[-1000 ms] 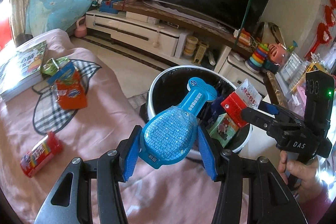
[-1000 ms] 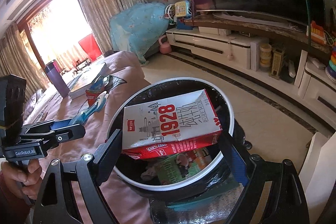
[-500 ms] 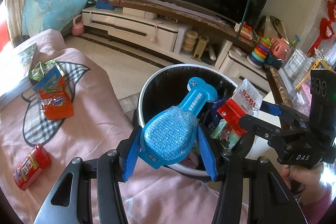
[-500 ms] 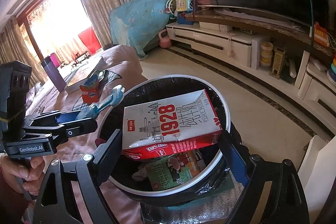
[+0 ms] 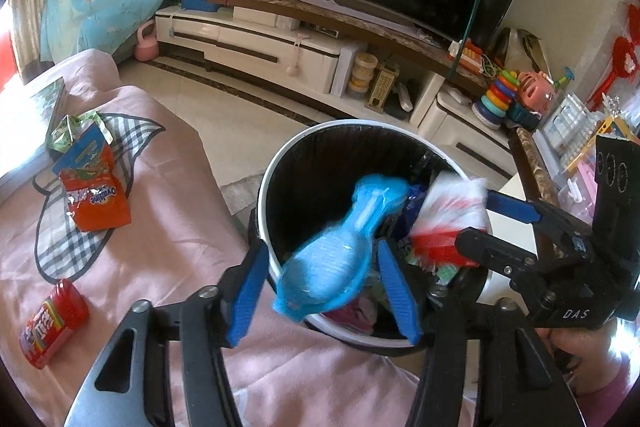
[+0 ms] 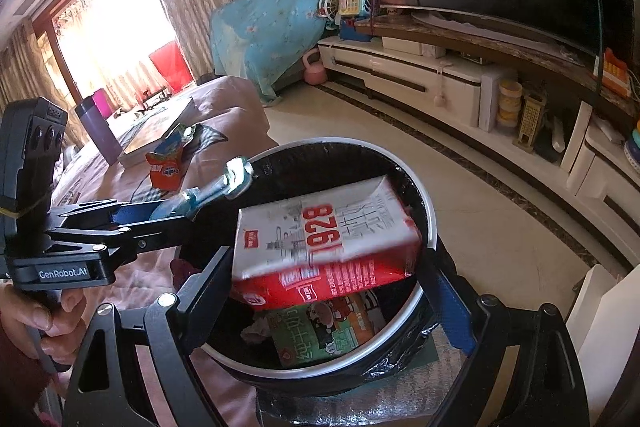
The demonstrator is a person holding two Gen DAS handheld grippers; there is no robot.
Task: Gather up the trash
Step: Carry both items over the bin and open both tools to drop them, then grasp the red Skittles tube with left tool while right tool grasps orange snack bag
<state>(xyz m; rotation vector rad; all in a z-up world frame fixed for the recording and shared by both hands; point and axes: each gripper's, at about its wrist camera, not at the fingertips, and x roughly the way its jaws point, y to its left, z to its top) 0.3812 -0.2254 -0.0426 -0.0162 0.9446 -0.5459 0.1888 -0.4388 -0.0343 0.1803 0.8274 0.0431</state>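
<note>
Both claws are spread apart over the trash bin (image 5: 276,187). The blue pack (image 5: 332,259) is seen loose and blurred between the left claw (image 5: 320,275) fingers, just above the bin's near rim; the milk carton (image 6: 324,247) is tilted free within the right claw (image 6: 324,291), over the bin's mouth. A miss is judged possible: the blue pack could catch the rim and slide onto the pink bed cover (image 5: 160,227) beside the bin. Open room is left above the bin, though the two claws are crowded together there.
</note>
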